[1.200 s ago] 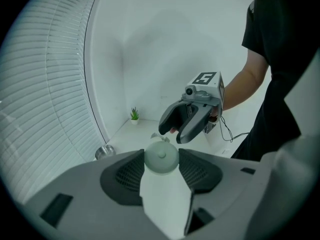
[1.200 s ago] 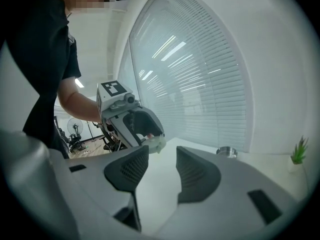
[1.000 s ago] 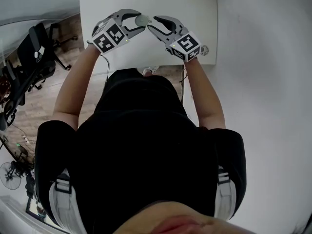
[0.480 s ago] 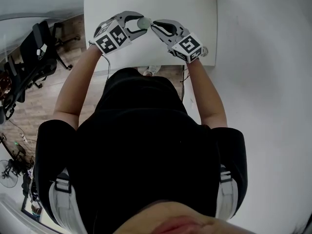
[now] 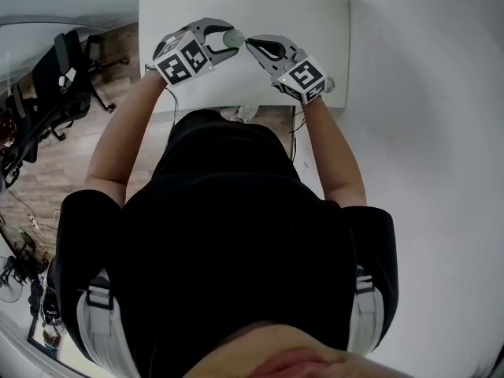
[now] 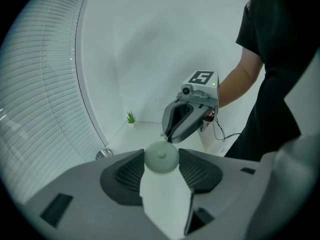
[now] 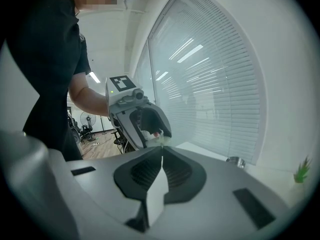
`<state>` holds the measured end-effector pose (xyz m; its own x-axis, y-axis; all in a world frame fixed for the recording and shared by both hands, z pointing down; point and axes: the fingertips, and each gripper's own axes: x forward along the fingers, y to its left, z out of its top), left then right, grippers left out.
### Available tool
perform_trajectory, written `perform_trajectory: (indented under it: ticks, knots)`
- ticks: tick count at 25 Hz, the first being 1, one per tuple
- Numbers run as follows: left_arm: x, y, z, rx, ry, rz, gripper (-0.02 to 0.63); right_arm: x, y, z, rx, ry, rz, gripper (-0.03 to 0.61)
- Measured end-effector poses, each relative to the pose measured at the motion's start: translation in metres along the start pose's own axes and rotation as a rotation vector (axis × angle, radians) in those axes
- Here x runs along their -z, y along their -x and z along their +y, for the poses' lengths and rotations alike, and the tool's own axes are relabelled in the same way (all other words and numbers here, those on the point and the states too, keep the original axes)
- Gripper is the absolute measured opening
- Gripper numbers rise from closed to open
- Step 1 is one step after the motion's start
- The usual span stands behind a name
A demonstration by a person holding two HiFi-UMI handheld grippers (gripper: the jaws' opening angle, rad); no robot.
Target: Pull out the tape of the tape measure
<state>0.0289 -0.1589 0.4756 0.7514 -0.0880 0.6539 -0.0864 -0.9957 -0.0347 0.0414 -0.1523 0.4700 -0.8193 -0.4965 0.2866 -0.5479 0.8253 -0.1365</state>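
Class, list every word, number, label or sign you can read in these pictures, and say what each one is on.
No readable text anywhere in these views.
Left marker cube and right marker cube: black-and-white square patterns only, no letters or digits.
Tape measure: plain pale round case, no print visible.
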Motion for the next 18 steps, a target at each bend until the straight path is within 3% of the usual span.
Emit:
perform_trajectory:
  ticks: [18]
  knots:
    - [0.0071,0.0095,0.0098,-0.063,0.049,-0.007,0.225,0.0001,-0.0002,-0.0083,0.121,0.036,-0.009,0.008]
